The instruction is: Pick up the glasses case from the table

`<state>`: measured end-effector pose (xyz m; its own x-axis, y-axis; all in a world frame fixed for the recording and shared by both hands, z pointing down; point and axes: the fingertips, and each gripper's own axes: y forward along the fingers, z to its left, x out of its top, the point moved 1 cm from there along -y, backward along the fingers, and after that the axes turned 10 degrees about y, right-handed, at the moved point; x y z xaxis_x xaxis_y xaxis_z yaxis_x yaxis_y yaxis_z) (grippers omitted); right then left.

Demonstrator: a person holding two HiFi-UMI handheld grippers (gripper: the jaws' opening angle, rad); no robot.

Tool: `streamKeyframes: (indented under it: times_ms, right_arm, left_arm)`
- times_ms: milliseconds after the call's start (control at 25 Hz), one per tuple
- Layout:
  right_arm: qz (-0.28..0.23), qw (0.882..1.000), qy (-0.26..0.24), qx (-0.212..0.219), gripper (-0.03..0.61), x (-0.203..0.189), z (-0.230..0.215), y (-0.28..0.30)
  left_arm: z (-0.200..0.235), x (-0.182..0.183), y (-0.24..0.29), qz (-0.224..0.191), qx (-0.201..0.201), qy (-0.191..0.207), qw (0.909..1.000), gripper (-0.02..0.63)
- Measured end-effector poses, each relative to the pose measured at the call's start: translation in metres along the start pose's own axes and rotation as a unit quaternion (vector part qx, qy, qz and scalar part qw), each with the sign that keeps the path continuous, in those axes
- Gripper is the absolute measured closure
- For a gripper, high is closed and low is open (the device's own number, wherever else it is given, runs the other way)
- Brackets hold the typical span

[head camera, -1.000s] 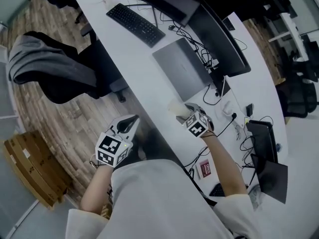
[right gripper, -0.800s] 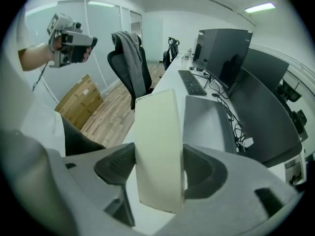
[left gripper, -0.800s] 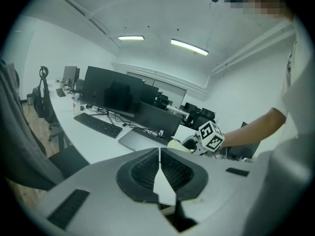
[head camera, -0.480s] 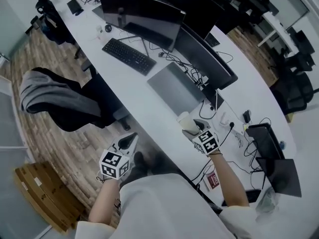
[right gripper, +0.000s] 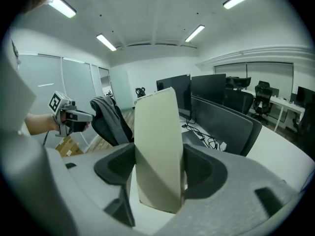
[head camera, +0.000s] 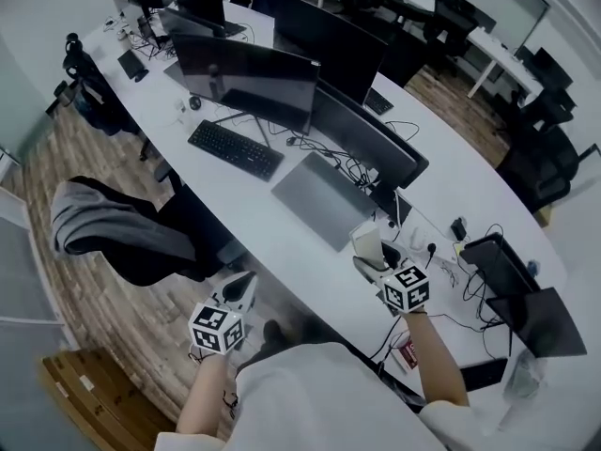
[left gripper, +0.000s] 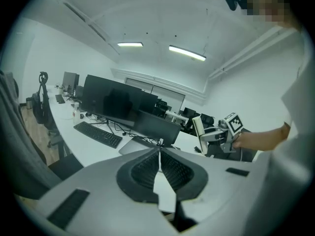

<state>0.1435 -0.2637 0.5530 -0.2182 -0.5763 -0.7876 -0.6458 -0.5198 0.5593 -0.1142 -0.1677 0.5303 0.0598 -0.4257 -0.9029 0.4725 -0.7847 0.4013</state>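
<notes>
Above the near edge of the white table (head camera: 268,222), I have the glasses case (right gripper: 156,146) clamped in the right gripper (head camera: 376,263).

1. Task status. I judge the pick as essentially complete. In the right gripper view the pale, flat case stands nearly upright between the jaws, with the far monitors and the ceiling behind it rather than the tabletop. In the head view the case sits at the gripper's tip, over the table beside the closed grey laptop (head camera: 322,198). I see nothing resting against its lower end, so I read it as clear of the surface. What remains, at most, is to keep the hold steady.

2. Right gripper. The jaws stand moderately apart, at the width of the case, and both dark pads press on its broad faces. The case projects well beyond the fingertips.

3. Left gripper (left gripper: 159,161). The jaws are together, with nothing between them. In the head view it hangs off the table's edge, over the wooden floor (head camera: 141,318), well apart from the case, and takes no part in the hold.
</notes>
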Motion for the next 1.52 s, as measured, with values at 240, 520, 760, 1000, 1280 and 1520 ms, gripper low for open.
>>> streamKeyframes:
  times_ms: [240,520,760,1000,1280,1520]
  right_arm:
    - [-0.079,0.996,0.032,-0.01,0.276,0.035,0.002,-0.037]
    - [-0.167,0.984,0.052,-0.024,0.275,0.072,0.009,-0.082]
    - [-0.218,0.973,0.063,-0.03,0.275,0.091,0.01,-0.109]
    - [-0.265,0.962,0.058,-0.033,0.275,0.11,0.015,-0.136]
    - [-0.312,0.948,0.059,-0.039,0.275,0.123,0.015,-0.16]
    - [-0.332,0.941,0.061,-0.035,0.275,0.129,0.013,-0.17]
  left_arm:
    - [0.001,0.018,-0.006,-0.016,0.0,0.006,0.9998,0.601]
    - [0.004,0.034,-0.015,-0.034,0.003,0.01,0.9994,0.601]
    - [0.011,0.047,-0.022,-0.048,0.008,0.012,0.9987,0.601]
    - [0.02,0.07,-0.031,-0.072,0.018,0.021,0.997,0.601]
    - [0.024,0.09,-0.039,-0.092,0.028,0.029,0.9949,0.601]
    - [0.023,0.1,-0.039,-0.101,0.029,0.035,0.9939,0.601]
